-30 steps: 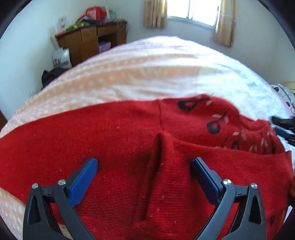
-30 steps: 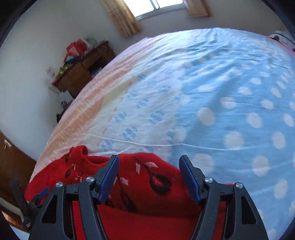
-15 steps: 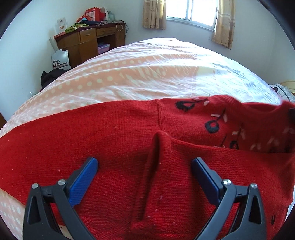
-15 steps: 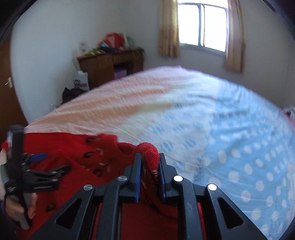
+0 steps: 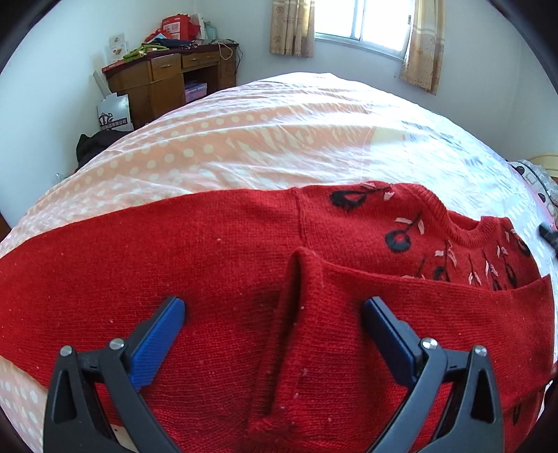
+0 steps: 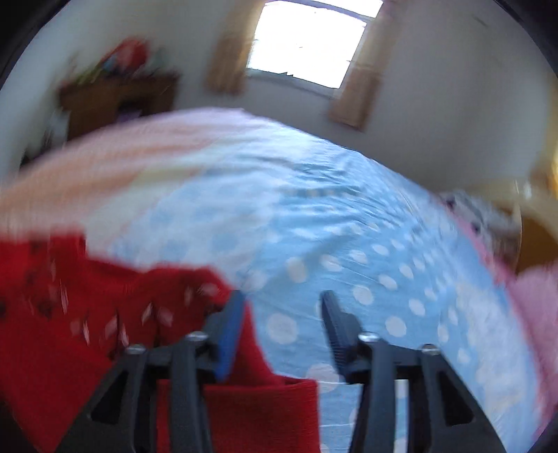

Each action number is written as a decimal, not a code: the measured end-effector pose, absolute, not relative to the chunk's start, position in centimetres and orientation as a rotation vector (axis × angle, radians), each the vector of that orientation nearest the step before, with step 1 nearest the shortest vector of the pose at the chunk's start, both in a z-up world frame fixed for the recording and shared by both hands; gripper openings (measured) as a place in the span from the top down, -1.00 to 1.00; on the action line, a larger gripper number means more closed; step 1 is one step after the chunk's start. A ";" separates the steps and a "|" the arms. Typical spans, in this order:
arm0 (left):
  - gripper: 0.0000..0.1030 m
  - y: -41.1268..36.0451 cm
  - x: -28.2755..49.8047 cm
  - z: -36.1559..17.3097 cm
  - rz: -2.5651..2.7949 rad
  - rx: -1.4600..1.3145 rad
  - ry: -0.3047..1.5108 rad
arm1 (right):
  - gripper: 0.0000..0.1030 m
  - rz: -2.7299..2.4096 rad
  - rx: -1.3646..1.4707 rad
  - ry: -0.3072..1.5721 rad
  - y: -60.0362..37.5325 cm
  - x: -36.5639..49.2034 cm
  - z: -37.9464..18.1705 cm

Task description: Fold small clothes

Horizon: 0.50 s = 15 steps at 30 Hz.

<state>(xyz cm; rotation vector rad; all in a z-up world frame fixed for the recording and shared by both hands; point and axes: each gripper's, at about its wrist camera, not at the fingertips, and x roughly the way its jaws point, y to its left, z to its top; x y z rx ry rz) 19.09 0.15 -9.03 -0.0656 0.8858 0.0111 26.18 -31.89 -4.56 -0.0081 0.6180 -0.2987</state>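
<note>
A small red knitted sweater point(image 5: 223, 251) with black and pink embroidery near its collar point(image 5: 464, 230) lies on the bed, one sleeve folded across the body. My left gripper point(image 5: 273, 306) hovers open just over the sweater, with a raised fold of knit point(image 5: 296, 278) between its blue pads, not pinched. In the blurred right wrist view the sweater point(image 6: 69, 331) lies at lower left. My right gripper point(image 6: 282, 303) is above the sweater's right edge; its jaws are opening and nothing is between them, only the sheet beyond.
The bed sheet point(image 5: 279, 132) is peach with white dots on the left and blue with dots point(image 6: 348, 244) on the right. A wooden desk point(image 5: 167, 80) piled with items stands by the far wall, a window point(image 5: 362, 21) behind. Pink bedding point(image 6: 537, 313) lies at the right edge.
The right gripper was shut on the sweater's collar edge half a second ago; it has let go, opened and swung right and up. The collar now lies flat. The left gripper has not moved.
</note>
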 end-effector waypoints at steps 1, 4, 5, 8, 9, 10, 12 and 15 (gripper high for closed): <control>-1.00 0.2 19.1 -9.0 0.012 -0.065 0.885 | -0.24 -0.287 0.067 0.607 -33.0 25.8 -4.2; -1.00 0.2 19.1 -9.0 0.011 -0.067 0.885 | -0.24 -0.258 0.173 0.634 -35.7 25.2 -4.3; -1.00 0.1 19.1 -9.0 0.011 -0.067 0.884 | -0.24 -0.244 0.188 0.667 -36.4 25.3 -4.8; -1.00 0.1 19.1 -9.0 0.011 -0.067 0.884 | -0.24 -0.198 0.290 0.763 -37.6 23.7 -7.0; -1.00 0.1 19.1 -9.0 0.011 -0.067 0.884 | -0.24 -0.155 0.344 0.794 -38.1 23.4 -7.8; -1.00 0.1 19.1 -9.0 0.011 -0.066 0.884 | -0.24 -0.113 0.393 0.819 -38.1 22.8 -8.4; -1.00 0.1 19.1 -9.0 0.011 -0.067 0.884 | -0.24 -0.034 0.451 0.852 -37.8 22.1 -9.3; -1.00 0.1 19.1 -9.0 0.011 -0.067 0.884 | -0.20 0.073 0.431 0.929 -35.8 21.9 -11.0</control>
